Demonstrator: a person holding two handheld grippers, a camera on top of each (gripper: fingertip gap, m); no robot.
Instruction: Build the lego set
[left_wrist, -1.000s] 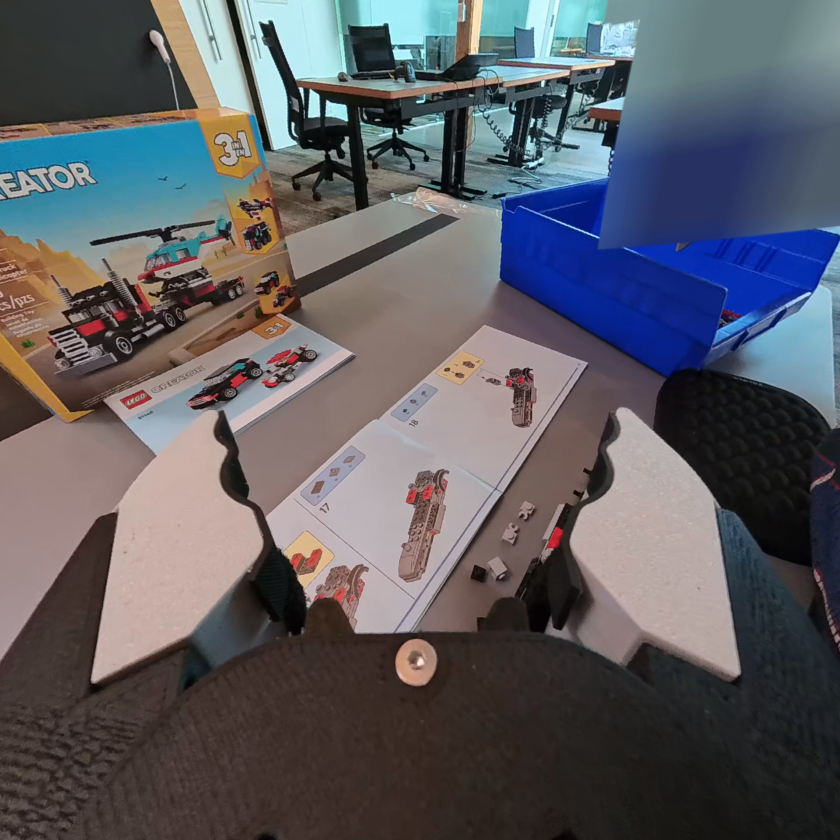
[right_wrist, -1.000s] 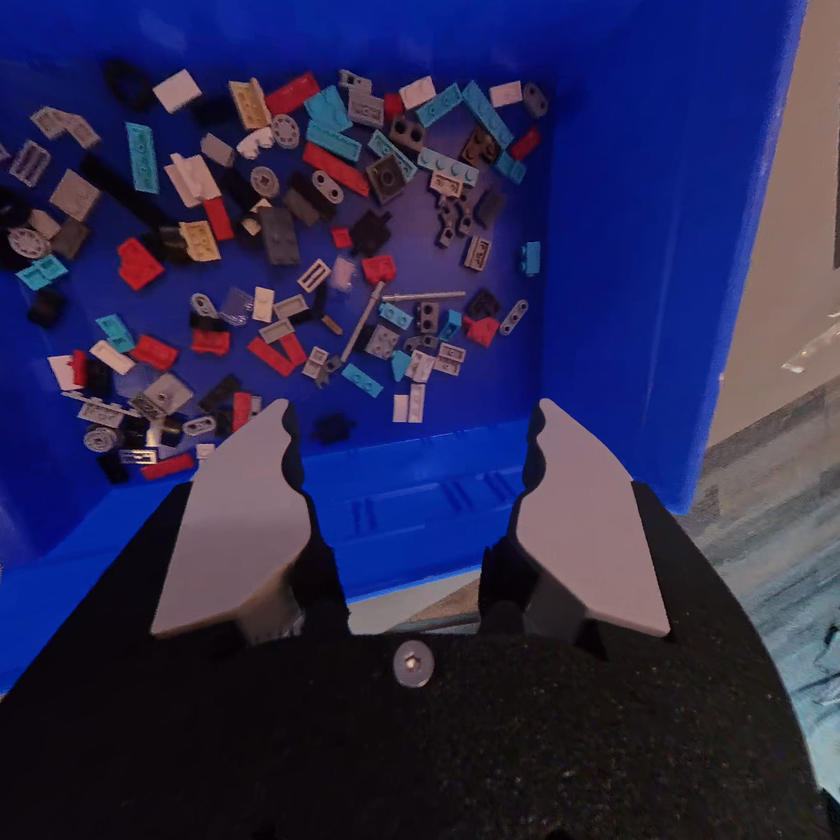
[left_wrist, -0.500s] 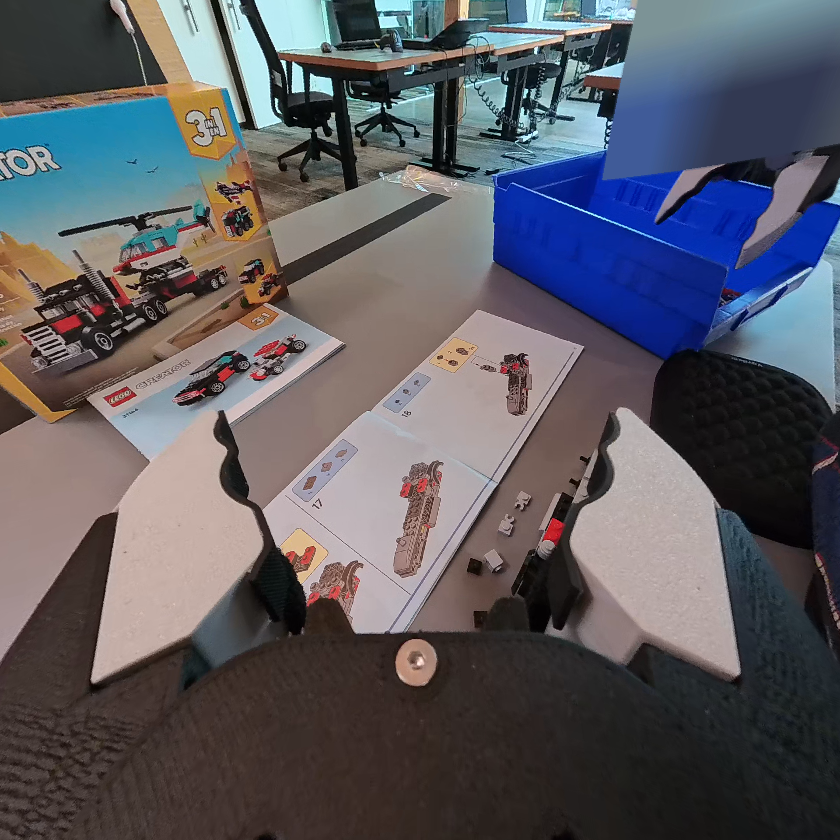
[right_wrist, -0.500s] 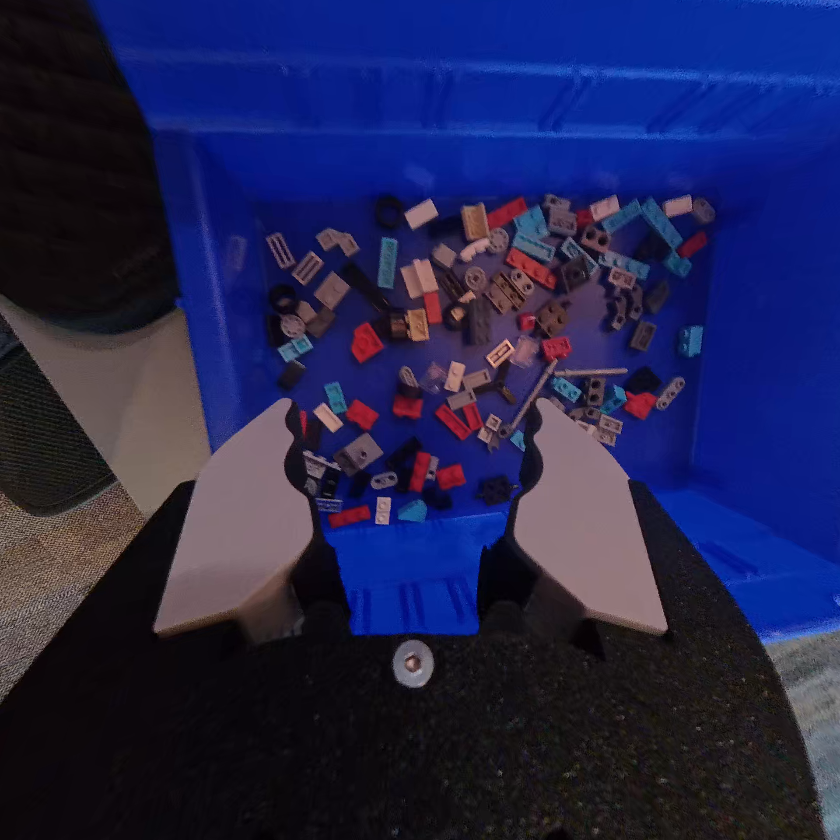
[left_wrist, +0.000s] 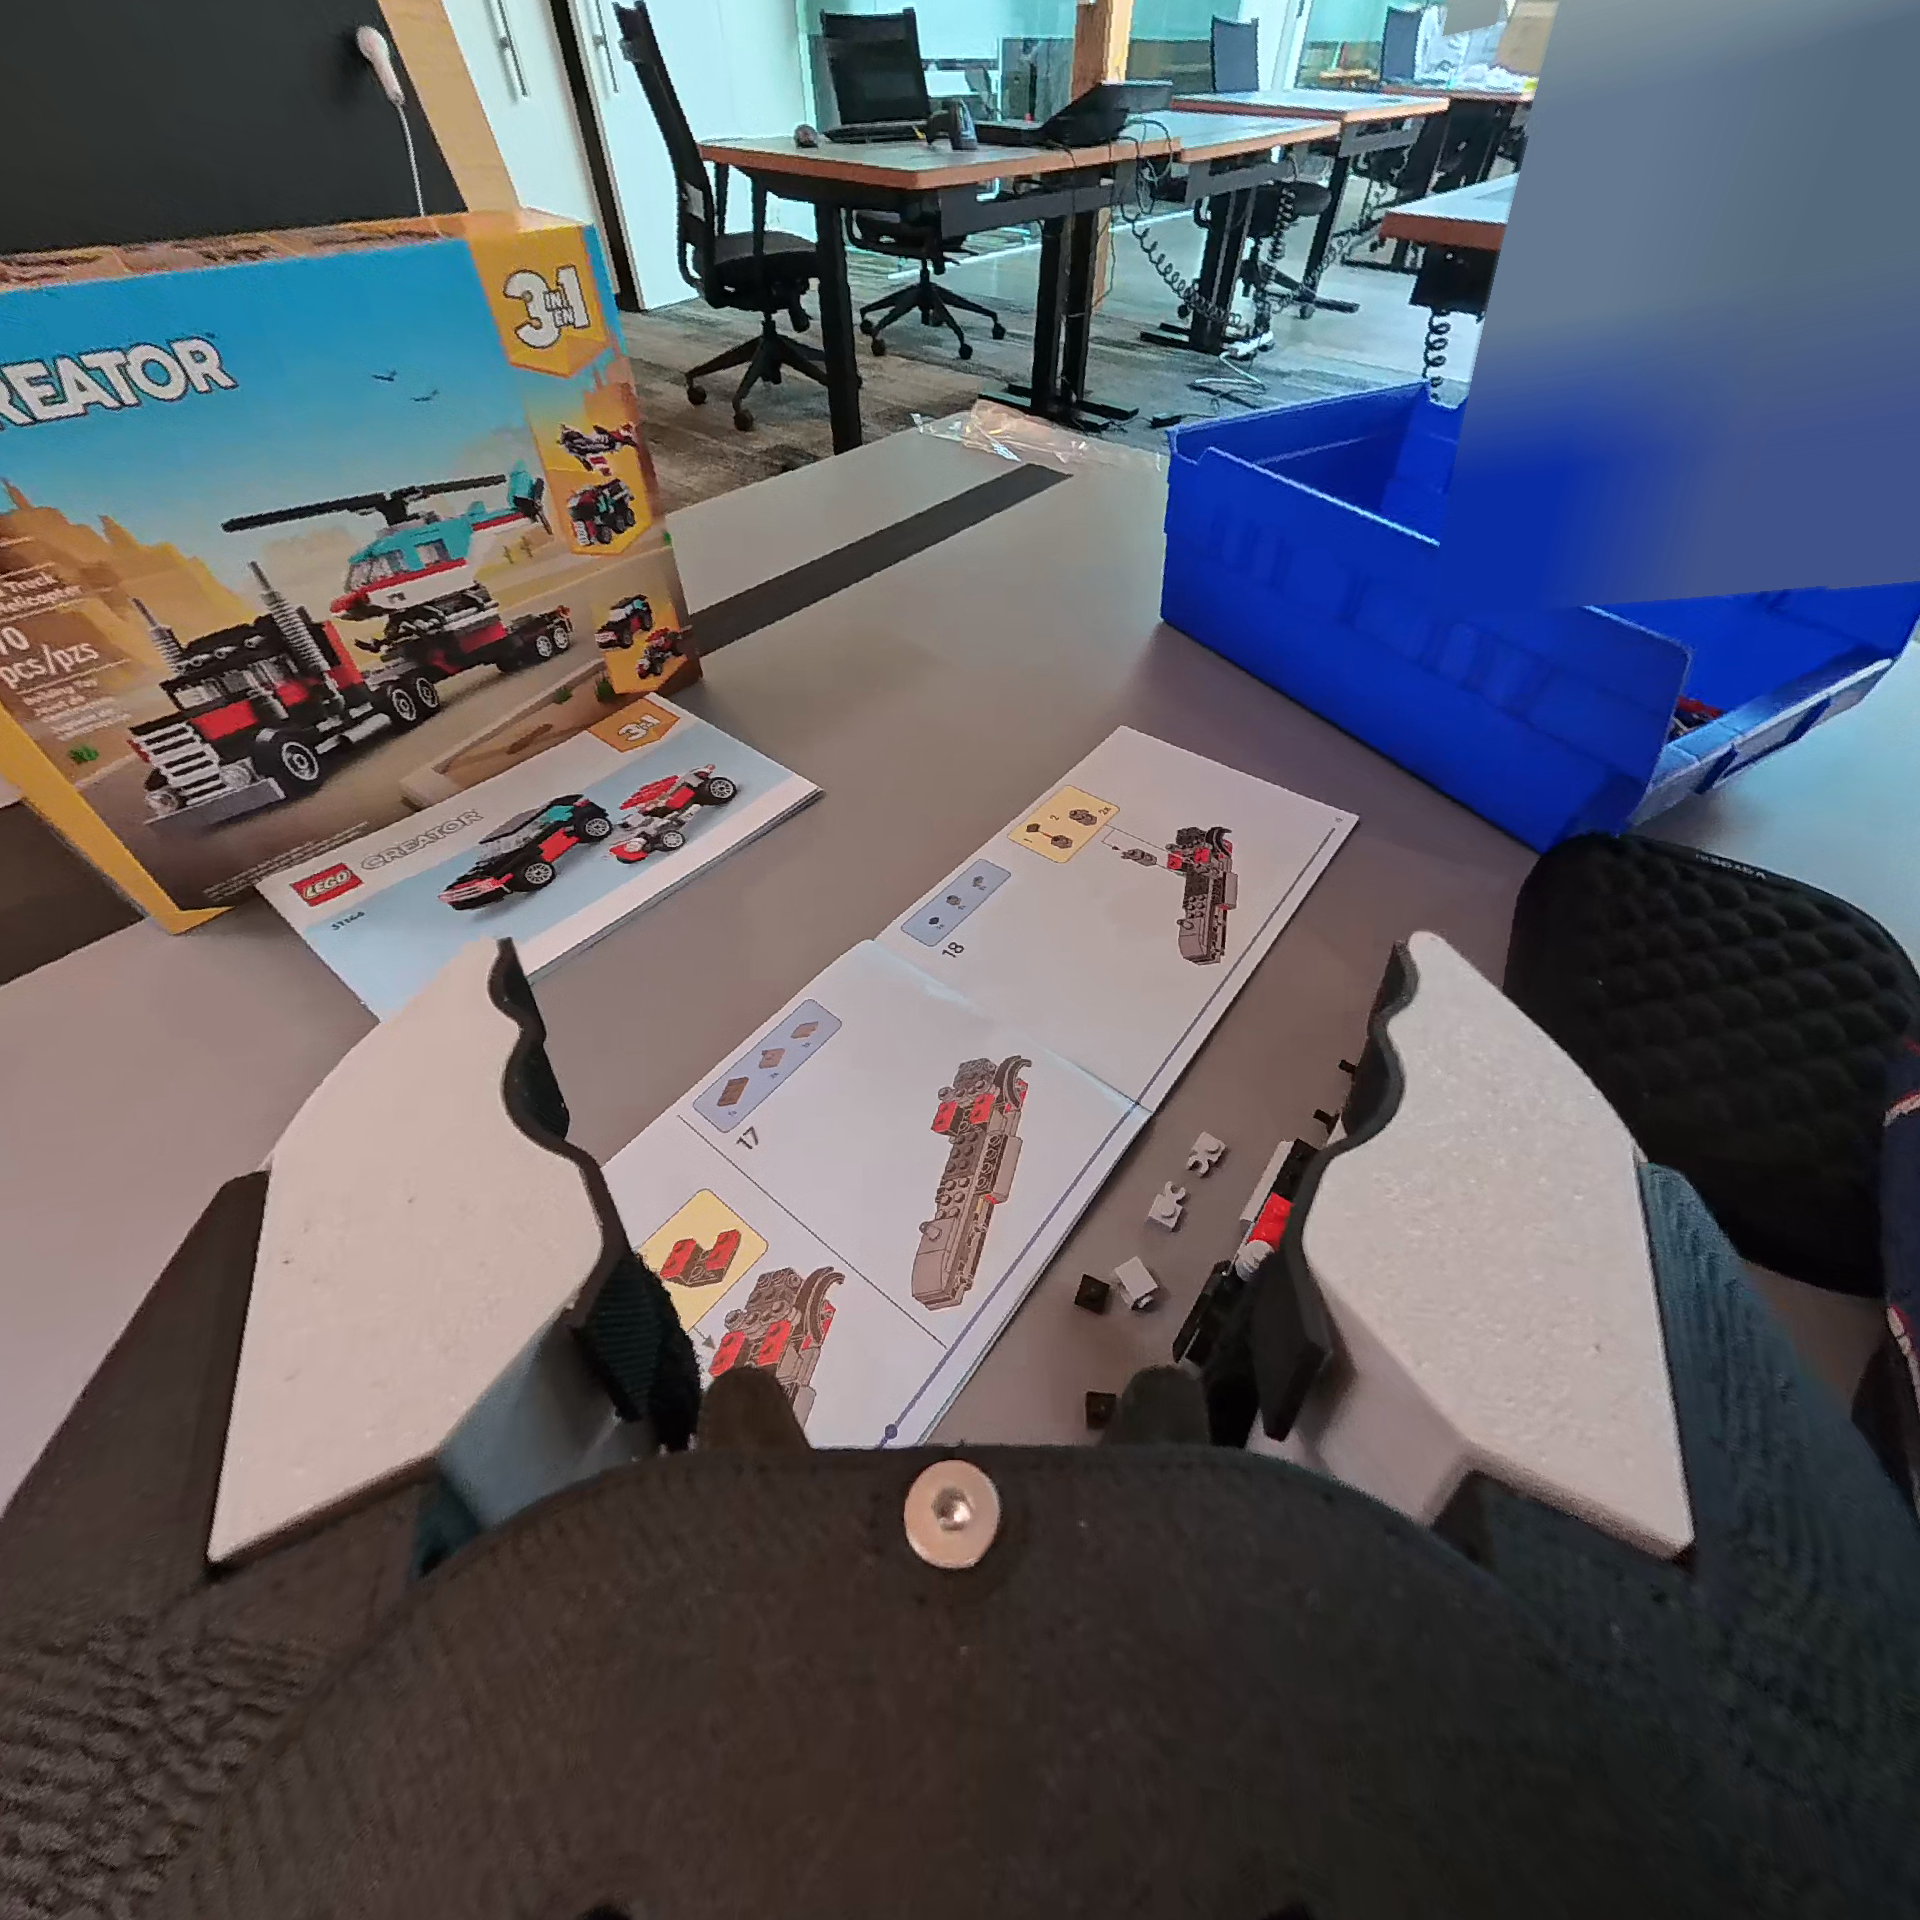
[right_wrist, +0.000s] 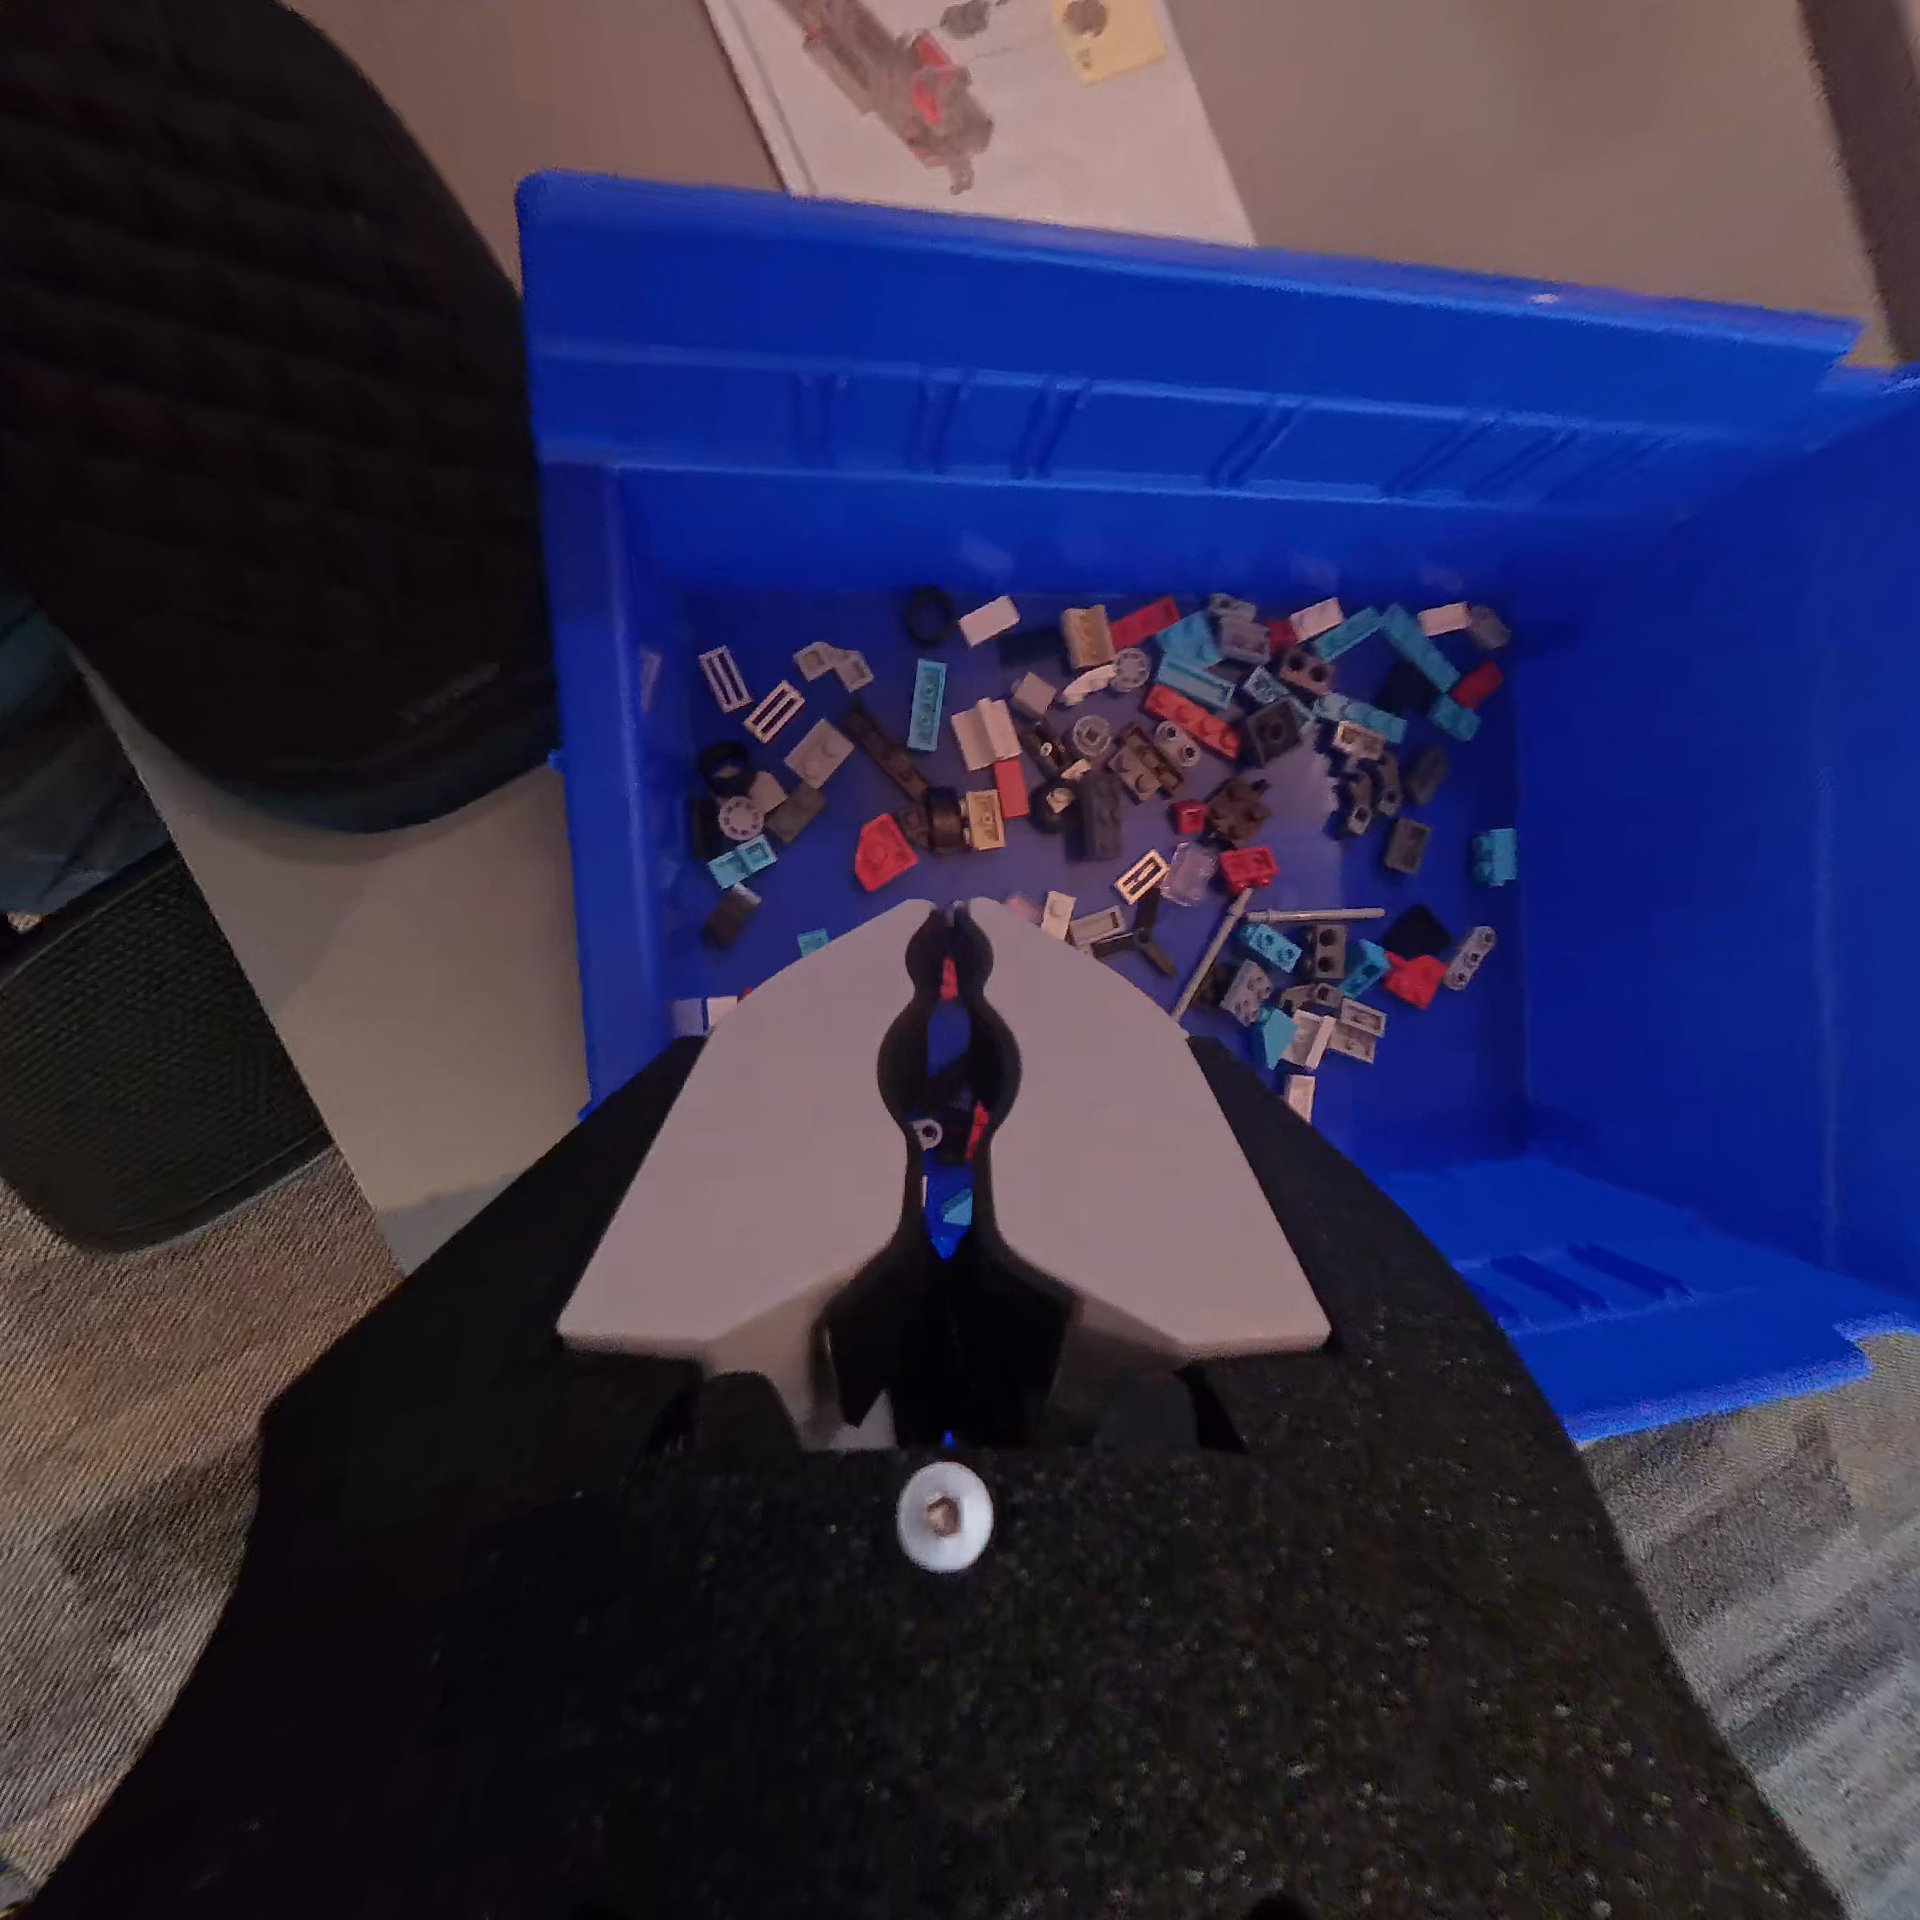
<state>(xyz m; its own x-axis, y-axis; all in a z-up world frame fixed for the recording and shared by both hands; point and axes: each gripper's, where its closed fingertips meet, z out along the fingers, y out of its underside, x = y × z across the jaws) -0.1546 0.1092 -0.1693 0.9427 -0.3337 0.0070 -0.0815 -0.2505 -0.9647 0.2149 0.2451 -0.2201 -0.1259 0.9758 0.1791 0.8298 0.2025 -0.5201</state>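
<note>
My left gripper (left_wrist: 956, 966) is wide open and empty, low over the open instruction booklet (left_wrist: 1039, 987) on the grey table. A partly built black and red model (left_wrist: 1262, 1236) lies by my right fingertip, half hidden behind it, with a few small grey and black pieces (left_wrist: 1164, 1210) beside it. My right gripper (right_wrist: 954, 914) is shut, tips together, above the blue bin (right_wrist: 1039, 416) that holds several loose Lego pieces (right_wrist: 1143, 779). The colours seen through the gaps between its fingers are pieces lying in the bin below.
The Lego box (left_wrist: 312, 520) stands at the back left with a second booklet (left_wrist: 540, 842) in front of it. The blue bin's wall (left_wrist: 1403, 665) is at the right. A black padded object (left_wrist: 1714, 1039) sits near the bin, also in the right wrist view (right_wrist: 239, 416). Some 40 centimeters of space lies between my two pairs of fingers.
My right gripper has closed from open to shut and has drawn back over the bin's near side. My left gripper has stayed open and has barely moved.
</note>
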